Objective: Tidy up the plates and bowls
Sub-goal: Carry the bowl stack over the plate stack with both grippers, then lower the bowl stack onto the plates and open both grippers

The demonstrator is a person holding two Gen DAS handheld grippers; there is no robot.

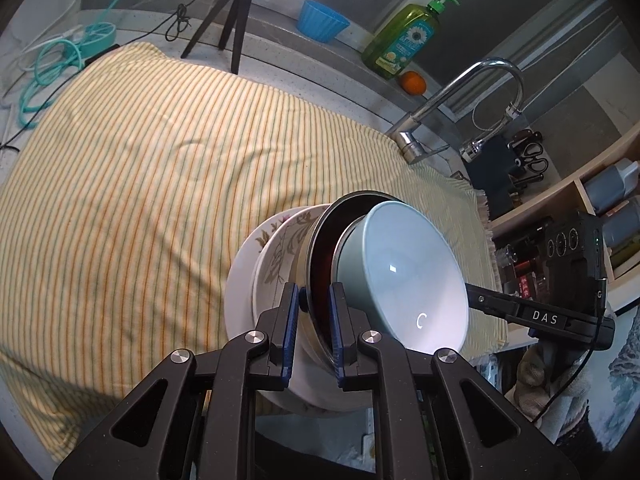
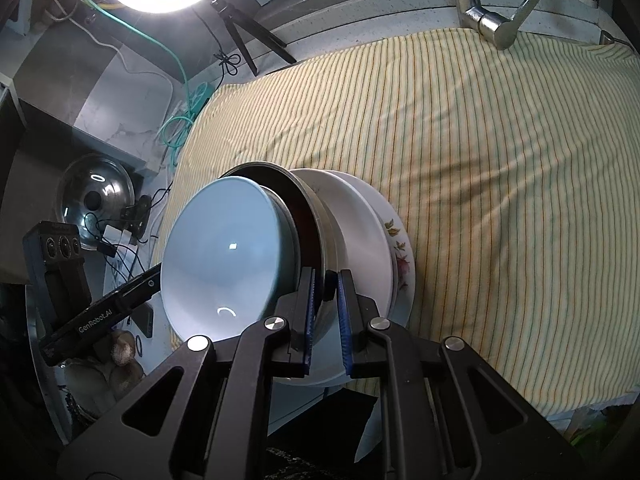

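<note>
A nested stack of dishes is held between both grippers above the striped cloth (image 1: 140, 168). It consists of a light blue bowl (image 1: 404, 272) inside a dark metal-rimmed bowl (image 1: 320, 264), which sits in a white bowl (image 1: 276, 256) on a floral plate (image 1: 240, 280). My left gripper (image 1: 314, 312) is shut on the dark bowl's rim. My right gripper (image 2: 326, 300) is shut on the dark bowl's opposite rim; the blue bowl (image 2: 220, 252), white bowl (image 2: 360, 220) and floral plate (image 2: 402, 256) show there too. Each gripper shows in the other's view.
A faucet (image 1: 460, 100) stands at the cloth's far right edge. Behind it are a green soap bottle (image 1: 404, 40), an orange (image 1: 414, 82), a blue cup (image 1: 320, 20) and a tripod (image 1: 236, 16). A pot lid (image 2: 96, 200) and cables lie left of the cloth (image 2: 500, 200).
</note>
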